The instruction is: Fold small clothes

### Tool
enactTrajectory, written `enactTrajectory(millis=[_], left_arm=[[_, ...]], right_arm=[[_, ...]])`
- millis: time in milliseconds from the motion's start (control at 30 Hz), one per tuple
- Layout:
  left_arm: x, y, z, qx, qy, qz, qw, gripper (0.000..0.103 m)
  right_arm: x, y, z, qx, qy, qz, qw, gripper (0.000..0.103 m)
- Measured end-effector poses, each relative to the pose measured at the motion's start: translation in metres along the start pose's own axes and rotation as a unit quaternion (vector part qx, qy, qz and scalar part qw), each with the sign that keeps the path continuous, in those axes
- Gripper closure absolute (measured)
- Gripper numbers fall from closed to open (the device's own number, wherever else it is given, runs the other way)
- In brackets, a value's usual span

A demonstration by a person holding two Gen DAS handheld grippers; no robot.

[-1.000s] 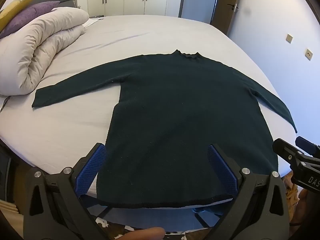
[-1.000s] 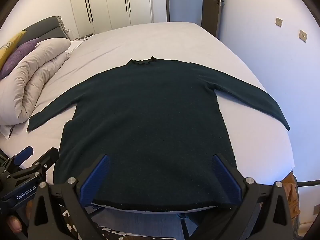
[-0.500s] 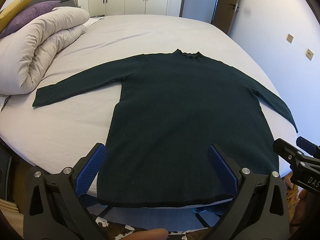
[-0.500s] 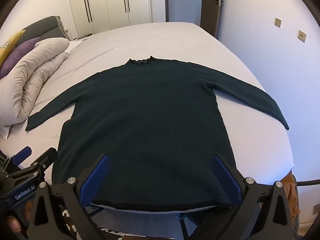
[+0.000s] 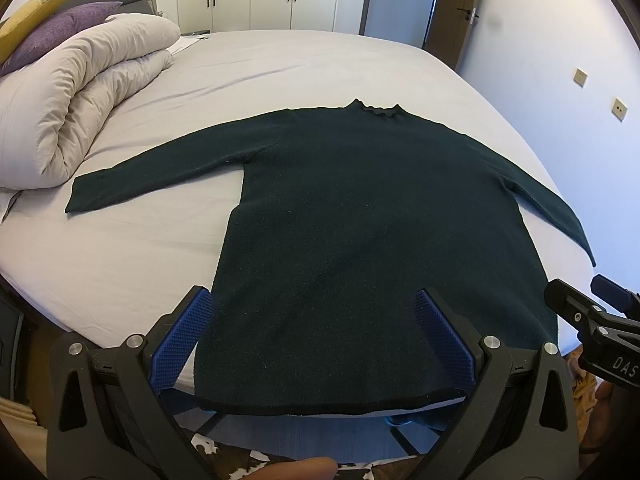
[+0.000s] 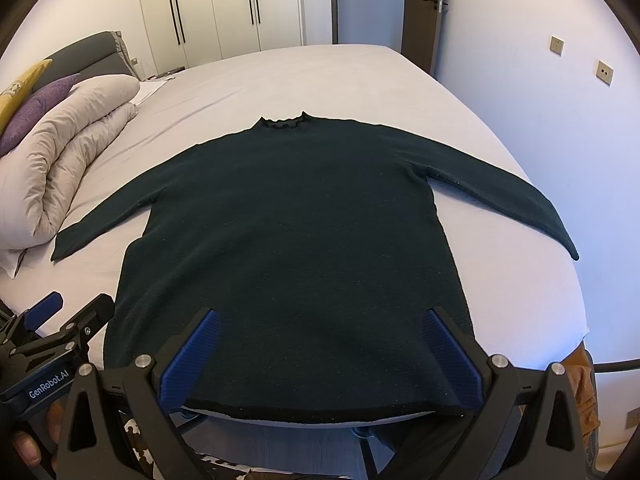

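A dark green long-sleeved sweater (image 5: 360, 220) lies flat on the bed, collar far, hem at the near edge, both sleeves spread out; it also shows in the right wrist view (image 6: 296, 240). My left gripper (image 5: 314, 320) is open and empty, hovering above the hem. My right gripper (image 6: 320, 340) is open and empty, also above the hem. Each gripper shows at the edge of the other's view: the right one (image 5: 592, 320) and the left one (image 6: 60, 324).
The bed's light grey sheet (image 5: 120, 264) reaches the near edge. A rolled beige duvet (image 5: 80, 96) and purple and yellow pillows (image 5: 56, 32) lie at the left. A wall (image 6: 560, 120) runs close along the right. Wardrobes (image 6: 224, 4) stand beyond.
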State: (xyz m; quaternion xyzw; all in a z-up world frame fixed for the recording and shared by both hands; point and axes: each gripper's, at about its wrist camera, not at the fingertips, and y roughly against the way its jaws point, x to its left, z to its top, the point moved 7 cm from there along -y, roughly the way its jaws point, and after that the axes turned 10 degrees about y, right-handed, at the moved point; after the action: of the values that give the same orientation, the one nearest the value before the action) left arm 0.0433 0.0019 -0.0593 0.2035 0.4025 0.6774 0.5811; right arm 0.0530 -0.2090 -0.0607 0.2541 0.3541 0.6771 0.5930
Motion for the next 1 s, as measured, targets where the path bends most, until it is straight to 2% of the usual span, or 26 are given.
enactTrajectory(millis=[1000], left_arm=[[-0.0005, -0.0006, -0.0004, 0.0, 0.001, 0.0, 1.0, 0.0]], right_arm=[[0.0003, -0.0016, -0.0024, 0.0, -0.001, -0.001, 1.0, 0.0]])
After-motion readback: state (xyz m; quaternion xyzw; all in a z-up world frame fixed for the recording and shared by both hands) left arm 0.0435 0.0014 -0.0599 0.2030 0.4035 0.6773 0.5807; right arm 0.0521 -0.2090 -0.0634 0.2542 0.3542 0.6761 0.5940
